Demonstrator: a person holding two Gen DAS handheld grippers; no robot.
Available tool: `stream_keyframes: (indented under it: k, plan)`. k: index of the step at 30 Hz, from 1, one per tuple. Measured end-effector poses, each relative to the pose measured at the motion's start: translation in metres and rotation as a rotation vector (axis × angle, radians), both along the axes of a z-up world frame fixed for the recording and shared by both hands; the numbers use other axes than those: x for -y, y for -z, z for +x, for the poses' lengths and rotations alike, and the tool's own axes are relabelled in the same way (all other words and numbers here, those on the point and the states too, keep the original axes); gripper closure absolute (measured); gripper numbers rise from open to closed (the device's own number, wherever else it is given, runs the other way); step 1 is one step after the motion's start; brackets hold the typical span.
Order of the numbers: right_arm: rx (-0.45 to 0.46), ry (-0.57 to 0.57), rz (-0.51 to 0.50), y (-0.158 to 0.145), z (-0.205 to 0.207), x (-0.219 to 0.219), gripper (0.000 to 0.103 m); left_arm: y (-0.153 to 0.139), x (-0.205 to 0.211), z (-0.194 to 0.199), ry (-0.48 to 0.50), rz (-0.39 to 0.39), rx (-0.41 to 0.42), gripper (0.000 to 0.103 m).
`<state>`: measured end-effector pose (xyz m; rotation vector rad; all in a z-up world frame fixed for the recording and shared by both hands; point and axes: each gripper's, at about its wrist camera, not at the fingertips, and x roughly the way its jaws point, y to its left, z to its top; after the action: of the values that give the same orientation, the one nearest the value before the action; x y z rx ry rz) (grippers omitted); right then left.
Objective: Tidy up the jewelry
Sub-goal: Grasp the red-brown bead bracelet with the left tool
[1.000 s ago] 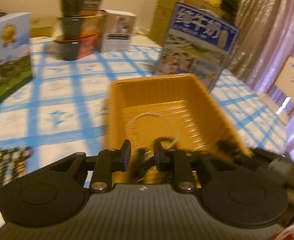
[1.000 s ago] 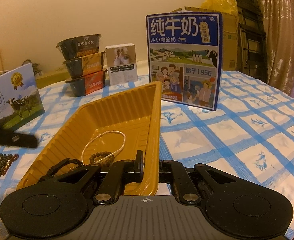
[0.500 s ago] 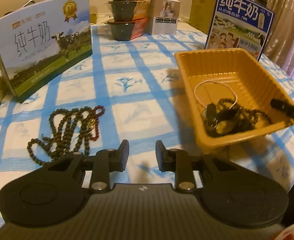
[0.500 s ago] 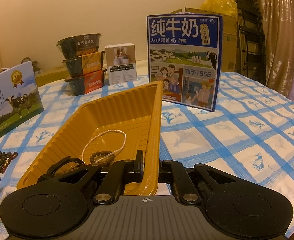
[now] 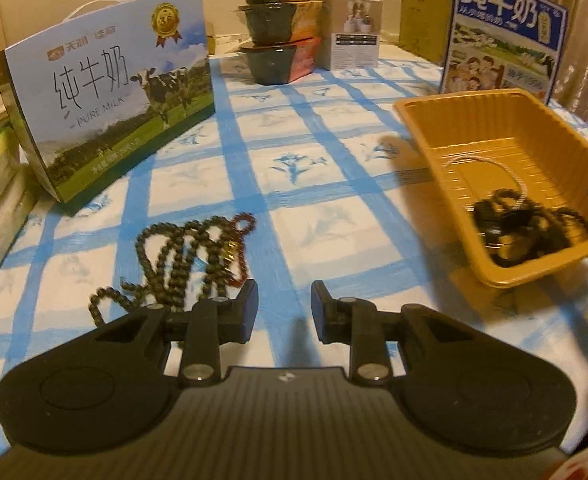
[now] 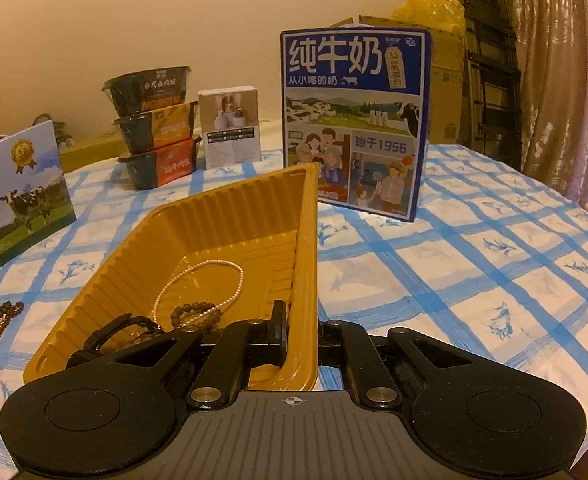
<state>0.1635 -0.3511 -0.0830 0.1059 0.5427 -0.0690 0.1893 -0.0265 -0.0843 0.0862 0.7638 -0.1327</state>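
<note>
At the far left of the counter (image 5: 334, 184) stands a milk carton with a cow (image 5: 110, 92). Near it, a tangle of dark bead necklaces (image 5: 190, 256) lies loose on the checked cloth, just ahead of the left gripper (image 5: 284, 306). Its fingers (image 5: 244, 308) stand apart with nothing between them, the left one close beside the nearest beads.

The step in hand looks like fetching this tangle. To do it well, the gripper should shift a little left and come down over a thick bunch of strands, so the fingers close on several loops rather than one bead that could slip.

Further right sits the yellow tray (image 5: 426, 120), already carrying a pearl strand (image 6: 198, 284), a bead bracelet (image 6: 194, 314) and darker pieces. The right gripper (image 6: 300, 334) pinches the tray's near wall, one finger inside, one outside. A blue milk box (image 6: 354, 120) stands beyond.

Half a second ago the left gripper viewed the beads from farther off; now they lie nearer its fingers, while the right one keeps its clamp unchanged.
</note>
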Motion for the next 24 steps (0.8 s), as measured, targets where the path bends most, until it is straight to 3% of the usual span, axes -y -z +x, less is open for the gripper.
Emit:
stream_keyframes:
  k: [5,11,24]
  plan:
    - [-0.002,0.001,0.002,0.001,0.0,0.001,0.095,0.009,-0.008,0.02,-0.018,0.006,-0.011,0.078]
    - [-0.007,0.005,0.001,0.001,0.001,0.001,0.095,0.017,-0.012,0.041,-0.003,0.016,-0.025,0.089]
    - [-0.012,0.008,0.002,0.002,0.003,0.003,0.095,0.028,-0.015,0.061,-0.024,-0.002,-0.062,0.093]
